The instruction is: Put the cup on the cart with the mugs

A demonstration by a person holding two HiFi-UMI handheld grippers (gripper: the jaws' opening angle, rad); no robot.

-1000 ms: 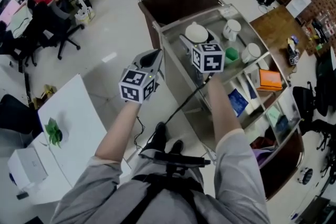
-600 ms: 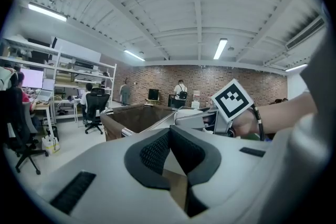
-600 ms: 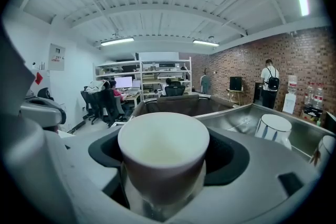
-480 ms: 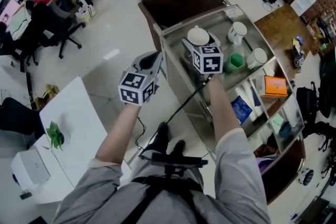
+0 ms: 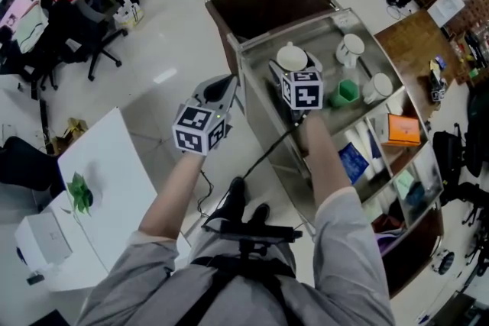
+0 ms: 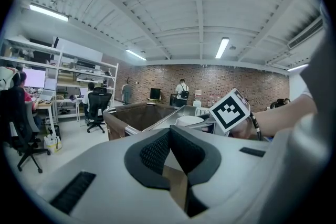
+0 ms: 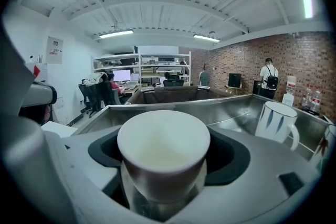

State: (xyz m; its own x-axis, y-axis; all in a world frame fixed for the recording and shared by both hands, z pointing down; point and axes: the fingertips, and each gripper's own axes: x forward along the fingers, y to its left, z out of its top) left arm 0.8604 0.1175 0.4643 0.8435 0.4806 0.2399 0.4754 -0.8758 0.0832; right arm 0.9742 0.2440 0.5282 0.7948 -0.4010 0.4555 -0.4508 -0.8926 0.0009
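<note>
A white cup (image 5: 291, 56) sits upright between the jaws of my right gripper (image 5: 289, 69), which is shut on it over the near left part of the cart's steel top tray (image 5: 325, 28). In the right gripper view the cup (image 7: 164, 152) fills the gap between the jaws, above the tray floor. A white mug (image 5: 350, 48) (image 7: 275, 122) stands farther along the tray, with a green cup (image 5: 345, 92) and a second white mug (image 5: 376, 86) near the right rim. My left gripper (image 5: 223, 85) hangs shut and empty to the left of the cart, off its edge.
A brown bin (image 5: 263, 0) is fixed to the cart's far end. Lower shelves hold an orange box (image 5: 401, 128) and a blue book (image 5: 353, 162). A white table (image 5: 114, 187) with a green plant (image 5: 79, 192) is at the left, office chairs (image 5: 84, 34) beyond.
My right gripper has sunk toward the tray with the cup still in it. The left gripper has hardly moved.
</note>
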